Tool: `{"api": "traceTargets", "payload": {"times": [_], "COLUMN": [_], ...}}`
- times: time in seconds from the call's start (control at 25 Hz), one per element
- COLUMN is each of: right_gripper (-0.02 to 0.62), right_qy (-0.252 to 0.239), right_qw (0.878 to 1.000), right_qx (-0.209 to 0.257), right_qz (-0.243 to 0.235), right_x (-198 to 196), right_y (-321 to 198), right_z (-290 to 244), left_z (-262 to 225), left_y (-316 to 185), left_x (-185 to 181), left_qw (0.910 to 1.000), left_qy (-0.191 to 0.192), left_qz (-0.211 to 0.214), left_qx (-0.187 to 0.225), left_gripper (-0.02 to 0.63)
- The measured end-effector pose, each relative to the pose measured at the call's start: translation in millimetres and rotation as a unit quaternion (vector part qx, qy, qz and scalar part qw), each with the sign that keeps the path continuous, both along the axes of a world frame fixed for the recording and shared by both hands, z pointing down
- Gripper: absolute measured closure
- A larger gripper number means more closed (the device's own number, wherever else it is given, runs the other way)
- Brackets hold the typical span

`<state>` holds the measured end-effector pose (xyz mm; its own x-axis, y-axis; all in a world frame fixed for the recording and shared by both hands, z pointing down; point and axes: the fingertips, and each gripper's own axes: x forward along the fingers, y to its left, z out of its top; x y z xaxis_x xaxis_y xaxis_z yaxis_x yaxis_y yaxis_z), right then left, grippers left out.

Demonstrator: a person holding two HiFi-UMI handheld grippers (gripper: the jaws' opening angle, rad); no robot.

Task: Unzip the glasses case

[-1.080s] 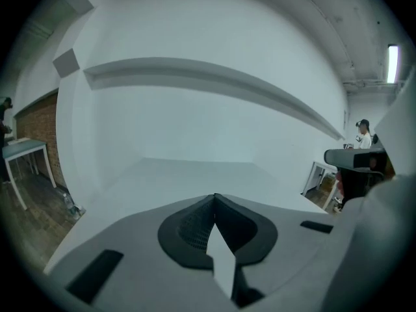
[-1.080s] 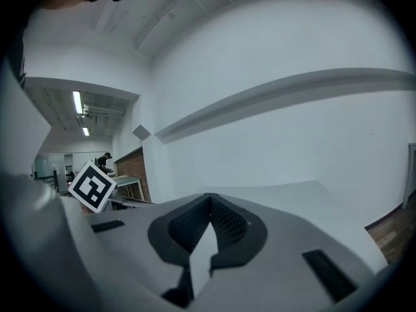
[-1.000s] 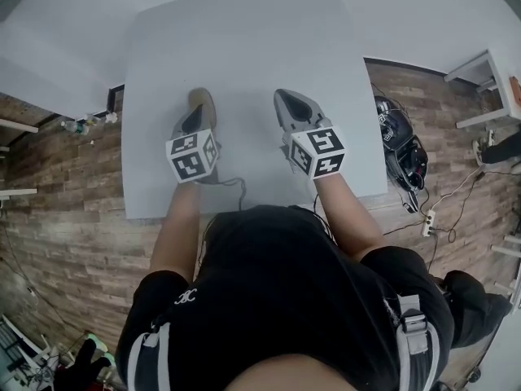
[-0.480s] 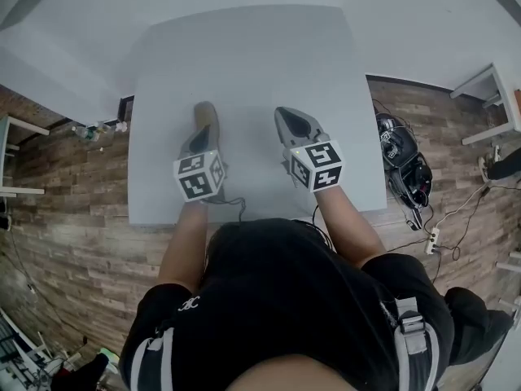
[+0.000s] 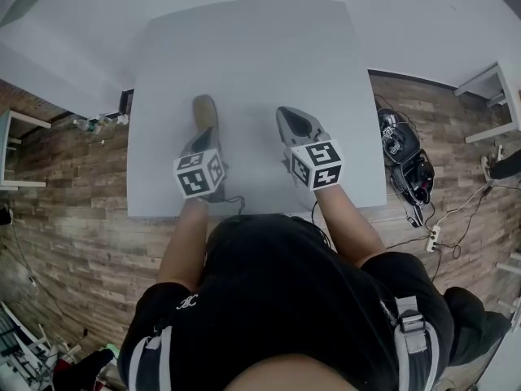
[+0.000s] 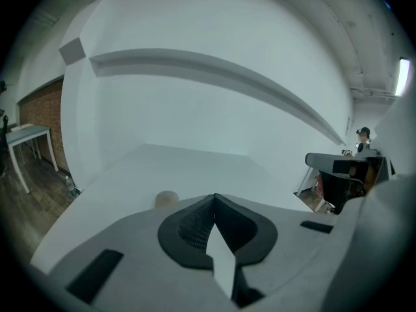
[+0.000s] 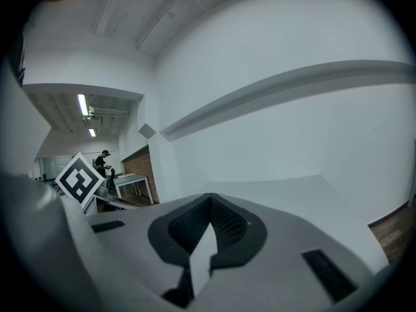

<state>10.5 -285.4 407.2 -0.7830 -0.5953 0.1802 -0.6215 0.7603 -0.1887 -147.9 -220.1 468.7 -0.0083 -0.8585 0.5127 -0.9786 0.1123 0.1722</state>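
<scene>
Holding one pair of tongs in each hand over a white bench (image 5: 244,47), with my arms reaching in from its near edge.

Left tongs (image 5: 203,130): jaws pressed together tip to tip, nothing between them. They point away from me and tilt down toward the bench top. The left cube (image 5: 199,173), with its square markers, sits at their rear above the near bench edge.

Right tongs (image 5: 282,114): jaws closed to a thin seam, empty. I hold them closer to level, well apart from the left pair. The right cube (image 5: 317,164) sits at their rear.

Glasses case (image 5: 204,108): tan, oblong, lying on the bench with its length running away from me, just ahead of my left tongs. In the left gripper view only its rounded end shows, peeking over the left jaw a little to the left of the tip. Whether the tongs touch it I cannot tell. Its zip is too small to make out.

Cable (image 5: 241,204): thin, black, at the near bench edge between my arms.

Floor (image 5: 65,218): wood planks on both sides of the bench.

Black gear (image 5: 403,149): on the floor right of the bench, with a power strip (image 5: 429,226) near it.

Side table (image 5: 488,88): white, at the far right.
</scene>
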Motion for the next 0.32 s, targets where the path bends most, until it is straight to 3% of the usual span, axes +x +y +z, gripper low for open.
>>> {"api": "traceTargets", "payload": {"times": [0.32], "right_gripper": [0.583], "right_qy": [0.01], "right_qw": [1.0], "right_qx": [-0.01], "right_qz": [-0.001], "right_x": [-10.3], "right_y": [1.7], "right_z": [18.4], "left_z": [15.9], "left_y": [-1.6], "left_x": [-9.8], "left_qw": [0.9999], "left_qy": [0.006], "left_qz": [-0.004], "left_qx": [-0.014], "left_gripper": [0.603]}}
